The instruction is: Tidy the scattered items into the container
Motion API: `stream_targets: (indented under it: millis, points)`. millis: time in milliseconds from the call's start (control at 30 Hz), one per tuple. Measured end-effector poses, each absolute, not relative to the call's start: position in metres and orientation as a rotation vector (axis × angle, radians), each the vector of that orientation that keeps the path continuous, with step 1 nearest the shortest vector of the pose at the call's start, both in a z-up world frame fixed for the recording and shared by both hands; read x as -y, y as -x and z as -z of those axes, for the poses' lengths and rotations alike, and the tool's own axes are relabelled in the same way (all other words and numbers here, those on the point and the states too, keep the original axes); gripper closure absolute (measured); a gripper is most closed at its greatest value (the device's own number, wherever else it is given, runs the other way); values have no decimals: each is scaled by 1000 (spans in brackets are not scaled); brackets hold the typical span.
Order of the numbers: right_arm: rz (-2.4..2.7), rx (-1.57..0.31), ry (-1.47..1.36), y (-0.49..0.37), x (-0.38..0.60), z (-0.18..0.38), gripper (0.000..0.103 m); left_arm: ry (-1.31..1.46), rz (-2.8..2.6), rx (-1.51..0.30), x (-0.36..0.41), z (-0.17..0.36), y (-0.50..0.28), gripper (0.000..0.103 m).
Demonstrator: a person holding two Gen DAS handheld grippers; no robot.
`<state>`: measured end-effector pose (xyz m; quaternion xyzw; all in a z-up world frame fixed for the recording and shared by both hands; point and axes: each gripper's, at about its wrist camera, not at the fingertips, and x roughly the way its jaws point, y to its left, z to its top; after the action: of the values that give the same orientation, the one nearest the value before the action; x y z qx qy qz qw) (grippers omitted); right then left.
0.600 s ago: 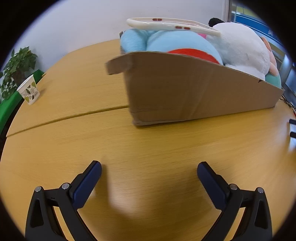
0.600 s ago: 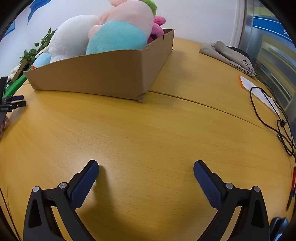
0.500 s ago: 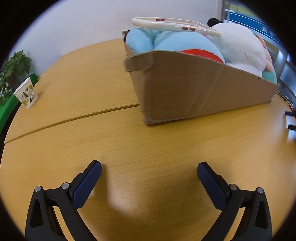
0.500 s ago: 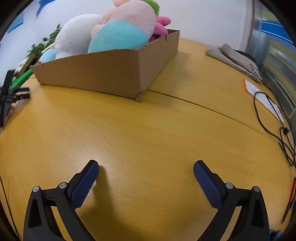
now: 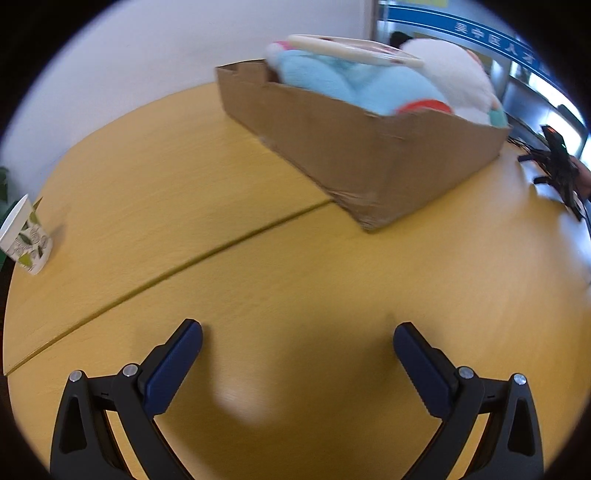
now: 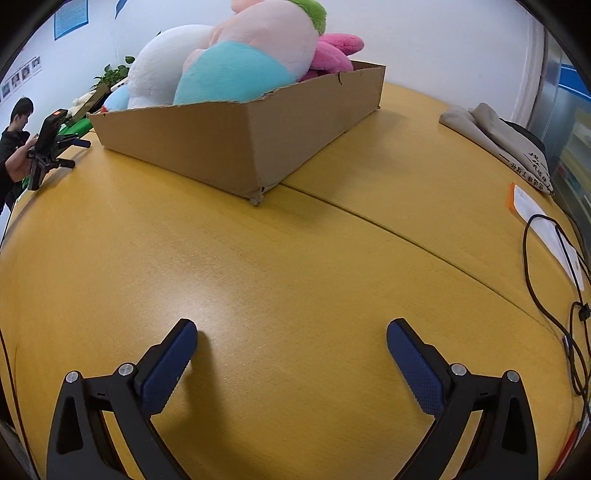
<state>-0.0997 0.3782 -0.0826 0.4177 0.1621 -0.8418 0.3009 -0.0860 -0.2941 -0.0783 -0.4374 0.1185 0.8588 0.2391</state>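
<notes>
Cardboard box (image 6: 236,147) brims with plush toys (image 6: 229,62); both tools gape, empty.

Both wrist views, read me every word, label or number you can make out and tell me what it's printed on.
None can be read for certain.
Blue sign above the doorway, left wrist view: white Chinese characters, too blurred to quote.
Grey fabric bag on the table, right wrist view: black characters, too small and tilted to read.
Blue poster on the wall: print too small.
Paper cup: leaf pattern only, no text visible.
</notes>
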Motion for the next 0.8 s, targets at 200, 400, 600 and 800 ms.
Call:
stream_targets:
  millis: [200,400,600,800]
  points:
    - [2209,-442,-1101,101,-384,83,0,1186,-2327,-341,316,77,95,0]
    - [2209,-441,-1102,101,-384,83,0,1186,-2327,-343,322,75,95,0]
    - [2209,-440,-1102,101,-386,83,0,1186,-2328,-346,312,76,97,0]
    - [2209,-440,-1102,101,-386,83,0,1186,-2329,-347,306,76,98,0]
